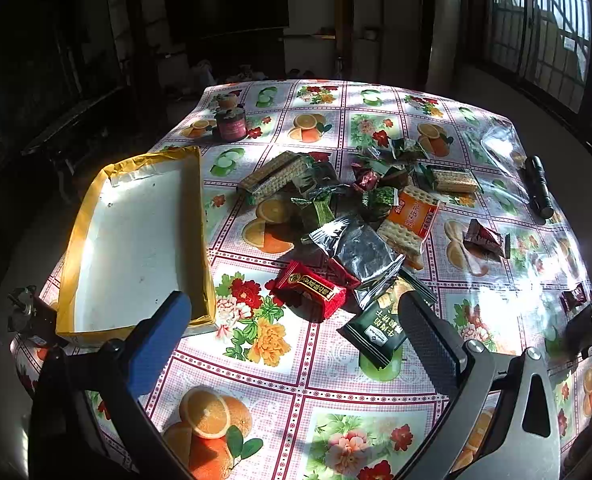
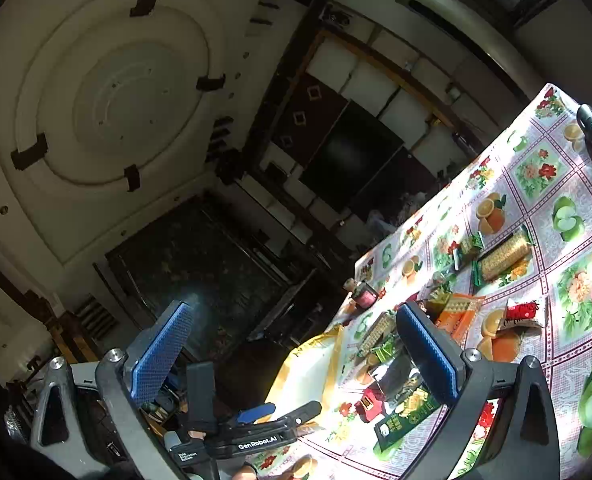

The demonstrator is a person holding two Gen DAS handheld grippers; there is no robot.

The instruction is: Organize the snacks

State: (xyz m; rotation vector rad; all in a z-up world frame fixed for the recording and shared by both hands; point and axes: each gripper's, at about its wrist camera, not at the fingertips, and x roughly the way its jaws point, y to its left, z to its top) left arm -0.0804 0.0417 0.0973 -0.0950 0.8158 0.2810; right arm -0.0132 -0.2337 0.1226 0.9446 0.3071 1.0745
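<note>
While the snacks (image 1: 348, 220) lie in a loose heap near the middle of the bench (image 1: 336, 380), the white box (image 1: 136, 240) with yellow-taped rim stands just beside them on the left, its floor bare; it is presumably set there as the container into which the packets are to be sorted. The left gripper (image 1: 296, 340) hovers low over the near edge of the heap with its fingers (image 1: 160, 344) spread and holding nothing. A red packet (image 1: 310, 290) and a dark green packet (image 1: 378, 334) lie between and just beyond the tips, so either would be a likely first pick, and the box is a short carry to the left. The right gripper (image 2: 292, 356) is tilted up and sideways, its fingers likewise parted and empty, looking largely at ceiling and wall; it appears to be held clear so that the left can work. Apart from the heap lie a small jar (image 1: 231, 124) at the far side and a black torch (image 1: 538, 186) to the right, neither seemingly part of the sorting. No packet is yet in the box.
</note>
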